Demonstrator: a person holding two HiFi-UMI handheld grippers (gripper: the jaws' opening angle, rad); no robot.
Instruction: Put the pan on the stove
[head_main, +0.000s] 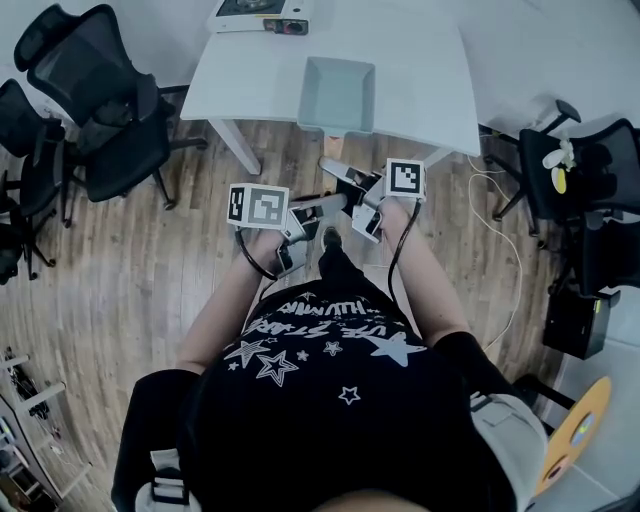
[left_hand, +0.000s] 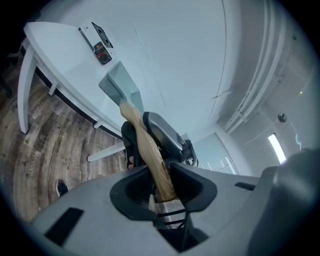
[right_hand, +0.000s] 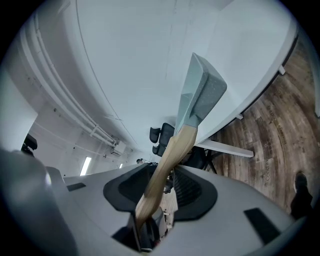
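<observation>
1. Gripping the pan's wooden handle (left_hand: 147, 150), the left tool (left_hand: 161, 187) and right tool (right_hand: 152, 192) are both clamped on it, one behind the other.
2. Pan (head_main: 338, 95): pale, square, held out over the near edge of the white surface (head_main: 420, 70). Whether it touches the surface cannot be judged.
3. Stove (head_main: 262, 18): at the far edge of the surface, left of the pan, with open top between them.
4. Black chairs (head_main: 100, 90) stand left of the surface and another chair (head_main: 590, 170) right. Wooden floor (head_main: 130, 270) lies open before its near edge.
</observation>
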